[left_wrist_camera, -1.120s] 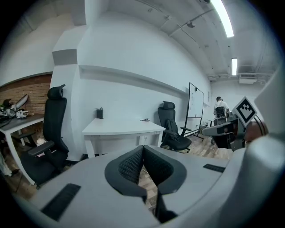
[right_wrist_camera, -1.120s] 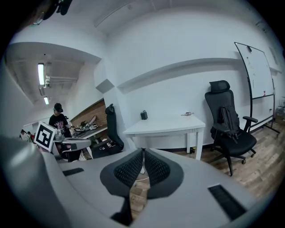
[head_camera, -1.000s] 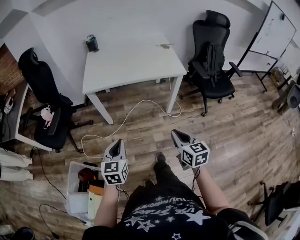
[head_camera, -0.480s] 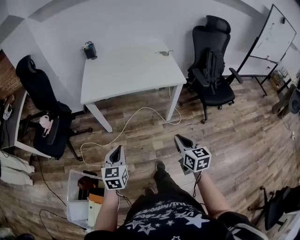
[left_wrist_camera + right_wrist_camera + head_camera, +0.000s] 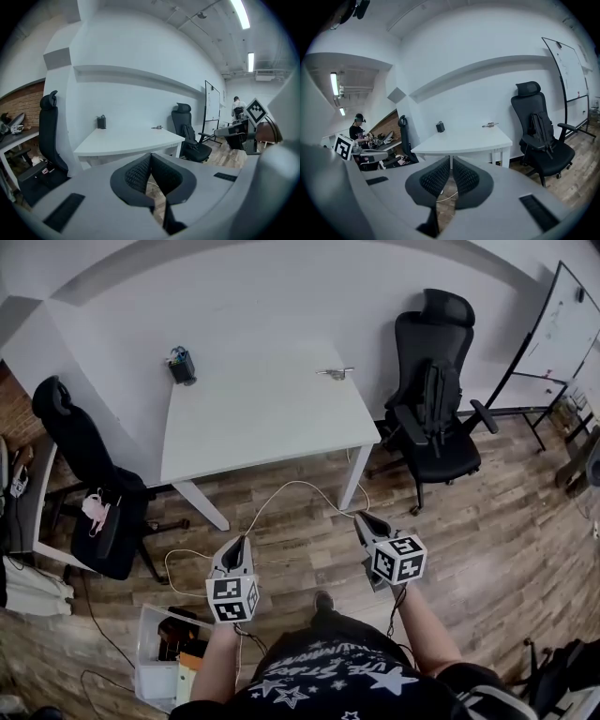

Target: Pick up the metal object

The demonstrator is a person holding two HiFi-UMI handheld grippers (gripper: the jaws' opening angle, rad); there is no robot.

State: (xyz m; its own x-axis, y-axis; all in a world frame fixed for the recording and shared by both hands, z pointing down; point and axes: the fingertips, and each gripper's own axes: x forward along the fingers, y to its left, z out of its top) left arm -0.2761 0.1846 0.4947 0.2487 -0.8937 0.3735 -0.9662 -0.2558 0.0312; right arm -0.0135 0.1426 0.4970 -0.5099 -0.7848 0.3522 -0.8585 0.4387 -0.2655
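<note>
The small metal object [image 5: 335, 373] lies near the back right corner of the white table [image 5: 253, 423]. It also shows far off in the left gripper view as the metal object [image 5: 156, 127] and in the right gripper view as the metal object [image 5: 489, 124]. My left gripper [image 5: 239, 542] and right gripper [image 5: 361, 518] are held over the wooden floor, well short of the table's front edge. Both point toward the table. The left gripper [image 5: 150, 157] is shut with nothing in it, and the right gripper [image 5: 452, 159] is shut and empty too.
A small dark container [image 5: 181, 365] stands at the table's back left. Black office chairs stand right [image 5: 436, 390] and left [image 5: 89, 479] of the table. A white cable [image 5: 281, 493] trails on the floor. A clear bin [image 5: 169, 652] sits by my left side, a whiteboard [image 5: 562, 329] far right.
The table now sits lower and slightly larger in the head view. Both grippers have stayed shut in front of the body, also a little lower in the frame.
</note>
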